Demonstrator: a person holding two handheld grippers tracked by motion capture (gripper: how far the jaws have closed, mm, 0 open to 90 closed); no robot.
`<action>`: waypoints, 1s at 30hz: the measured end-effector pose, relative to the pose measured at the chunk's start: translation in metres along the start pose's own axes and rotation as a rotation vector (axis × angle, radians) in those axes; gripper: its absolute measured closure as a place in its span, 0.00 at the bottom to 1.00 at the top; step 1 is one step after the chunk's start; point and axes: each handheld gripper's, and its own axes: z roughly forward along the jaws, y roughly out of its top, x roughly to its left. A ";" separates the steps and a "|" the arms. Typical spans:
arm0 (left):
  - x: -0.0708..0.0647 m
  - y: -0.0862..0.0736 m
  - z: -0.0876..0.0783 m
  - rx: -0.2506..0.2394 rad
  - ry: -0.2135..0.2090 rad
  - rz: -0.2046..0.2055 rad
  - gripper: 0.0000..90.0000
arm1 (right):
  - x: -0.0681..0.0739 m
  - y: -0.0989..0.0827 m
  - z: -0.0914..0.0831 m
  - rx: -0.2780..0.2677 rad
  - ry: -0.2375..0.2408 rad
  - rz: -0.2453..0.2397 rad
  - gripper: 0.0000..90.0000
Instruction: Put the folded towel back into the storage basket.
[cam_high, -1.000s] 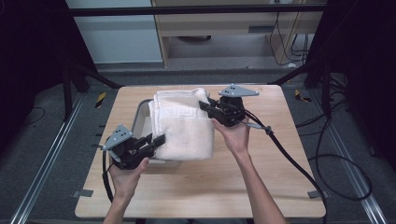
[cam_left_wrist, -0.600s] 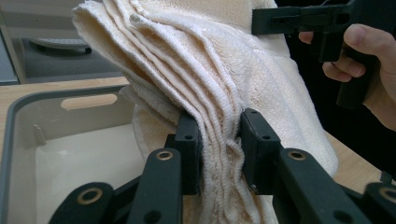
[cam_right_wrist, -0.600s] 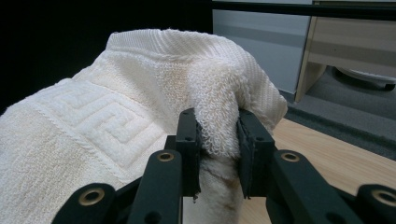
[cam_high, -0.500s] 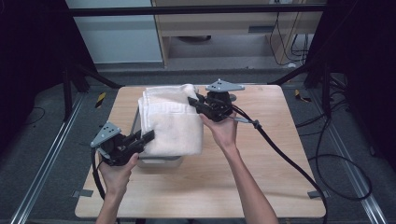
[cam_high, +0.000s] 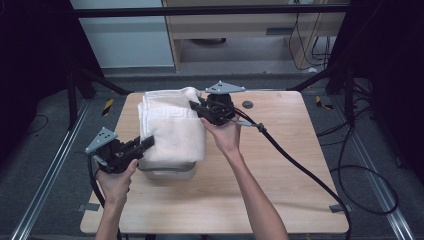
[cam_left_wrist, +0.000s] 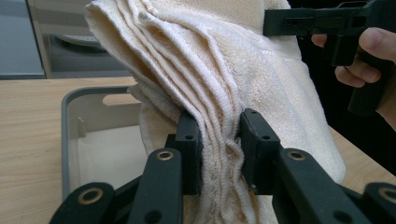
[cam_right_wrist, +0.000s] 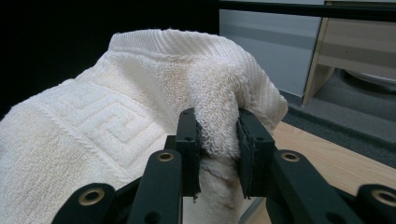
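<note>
This looks like a lab or test room set up for recording. A plain wooden counter (cam_high: 280, 165) stands on grey carpet between metal floor rails (cam_high: 45, 185), with black curtains (cam_high: 30, 60) hung on both sides. Thick black cables (cam_high: 360, 170) trail across the floor, and a pale cabinet (cam_high: 235, 30) stands behind under a dark frame bar (cam_high: 210, 10).

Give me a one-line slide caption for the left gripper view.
Left gripper clamps the folded cream towel above an open grey bin.
</note>
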 end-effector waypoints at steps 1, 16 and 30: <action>0.003 0.000 0.000 0.003 0.004 -0.002 0.78 | 0.001 0.000 0.005 0.005 0.000 -0.001 0.81; 0.027 -0.003 0.003 0.016 0.054 -0.022 0.79 | 0.005 -0.004 0.034 0.014 0.004 0.005 0.81; 0.042 -0.008 0.012 0.040 0.072 -0.043 0.79 | 0.001 -0.015 0.056 0.029 0.003 0.028 0.81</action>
